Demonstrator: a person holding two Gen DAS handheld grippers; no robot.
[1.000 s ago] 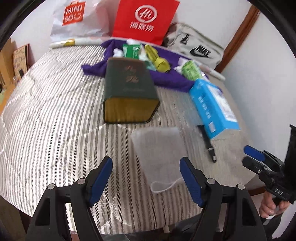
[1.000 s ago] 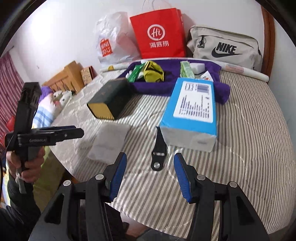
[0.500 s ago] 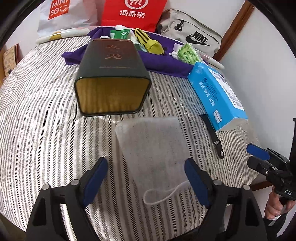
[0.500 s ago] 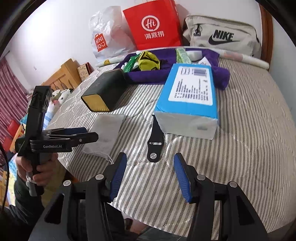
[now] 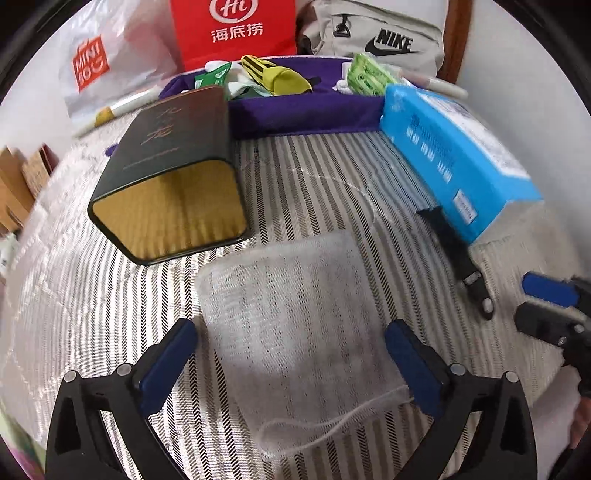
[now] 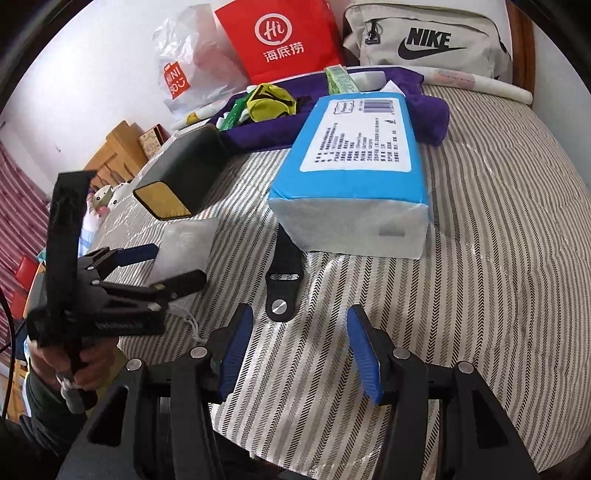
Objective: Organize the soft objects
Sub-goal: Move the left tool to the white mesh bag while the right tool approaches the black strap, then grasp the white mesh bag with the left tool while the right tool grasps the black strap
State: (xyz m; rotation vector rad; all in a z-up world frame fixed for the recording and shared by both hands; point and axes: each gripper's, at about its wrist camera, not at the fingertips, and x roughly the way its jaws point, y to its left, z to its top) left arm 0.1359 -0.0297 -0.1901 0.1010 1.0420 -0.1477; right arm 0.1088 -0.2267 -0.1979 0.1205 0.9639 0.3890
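Observation:
A white mesh drawstring pouch (image 5: 295,317) lies flat on the striped bedspread. My left gripper (image 5: 291,354) is open, low over the pouch, one finger on each side of its near half. From the right wrist view the pouch (image 6: 184,247) lies under the left gripper (image 6: 162,266). My right gripper (image 6: 299,350) is open and empty, just short of a black strap (image 6: 284,280). A blue tissue pack (image 6: 354,162) lies behind the strap. A purple cloth (image 5: 303,107) further back holds small soft items.
A dark green tin box (image 5: 173,184) lies on its side left of the pouch. A red paper bag (image 5: 236,29), a white plastic bag (image 5: 107,70) and a beige Nike bag (image 5: 376,37) stand against the far wall. The bed edge is near me.
My left gripper has moved forward and down, so its open fingers now straddle the mesh pouch. My right gripper has crept forward towards the black strap.

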